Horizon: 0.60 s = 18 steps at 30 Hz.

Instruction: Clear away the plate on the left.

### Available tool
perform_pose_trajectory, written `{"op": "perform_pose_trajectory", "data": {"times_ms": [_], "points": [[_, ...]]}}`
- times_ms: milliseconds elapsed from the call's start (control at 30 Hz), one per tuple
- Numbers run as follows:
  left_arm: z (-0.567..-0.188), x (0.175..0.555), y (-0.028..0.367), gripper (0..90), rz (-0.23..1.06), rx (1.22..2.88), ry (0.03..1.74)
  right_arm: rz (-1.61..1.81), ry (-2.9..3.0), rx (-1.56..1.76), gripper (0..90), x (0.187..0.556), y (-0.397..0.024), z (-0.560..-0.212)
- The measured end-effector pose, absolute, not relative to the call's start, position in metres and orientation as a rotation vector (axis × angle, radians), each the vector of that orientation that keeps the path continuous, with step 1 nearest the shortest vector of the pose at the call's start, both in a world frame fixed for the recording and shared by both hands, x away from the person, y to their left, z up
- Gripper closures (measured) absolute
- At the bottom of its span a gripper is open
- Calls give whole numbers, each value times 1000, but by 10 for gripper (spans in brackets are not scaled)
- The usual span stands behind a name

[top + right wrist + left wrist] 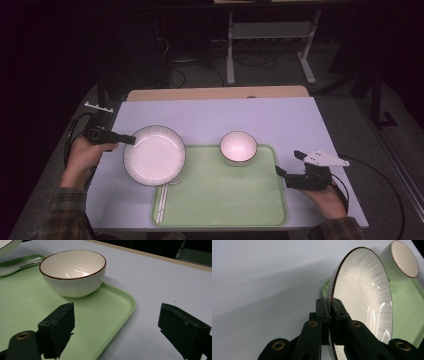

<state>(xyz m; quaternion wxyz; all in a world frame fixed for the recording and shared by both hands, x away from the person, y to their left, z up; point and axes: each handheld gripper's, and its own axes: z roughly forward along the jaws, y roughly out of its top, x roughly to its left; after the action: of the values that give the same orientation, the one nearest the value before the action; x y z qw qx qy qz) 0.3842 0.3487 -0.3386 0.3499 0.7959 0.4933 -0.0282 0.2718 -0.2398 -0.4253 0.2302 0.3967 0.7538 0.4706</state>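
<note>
A white ribbed plate point(154, 155) with a dark rim hangs over the left edge of the green tray point(225, 200). My left gripper point(131, 139) is shut on the plate's left rim. In the left gripper view the jaws pinch the plate point(364, 295) edge-on, and my left gripper point(330, 306) holds it tilted. A white bowl point(238, 147) stands in the tray's far corner. My right gripper point(290, 164) stands open at the tray's right edge. In the right gripper view my right gripper point(125, 325) has nothing between its jaws, and the bowl point(73, 271) sits ahead.
White chopsticks point(162, 204) lie along the tray's left side, partly under the plate. A spoon point(17, 265) lies on the tray beyond the bowl. The pale tabletop point(280, 117) stretches behind the tray, with a wooden strip point(215, 93) at the far edge.
</note>
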Motion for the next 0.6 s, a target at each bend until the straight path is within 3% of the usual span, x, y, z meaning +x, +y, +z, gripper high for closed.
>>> {"op": "perform_pose_trajectory", "data": {"times_ms": [600], "points": [[-342,378,276,862,-155,2167,1088,1298,2068,1087,130,271,-241,-424]]}}
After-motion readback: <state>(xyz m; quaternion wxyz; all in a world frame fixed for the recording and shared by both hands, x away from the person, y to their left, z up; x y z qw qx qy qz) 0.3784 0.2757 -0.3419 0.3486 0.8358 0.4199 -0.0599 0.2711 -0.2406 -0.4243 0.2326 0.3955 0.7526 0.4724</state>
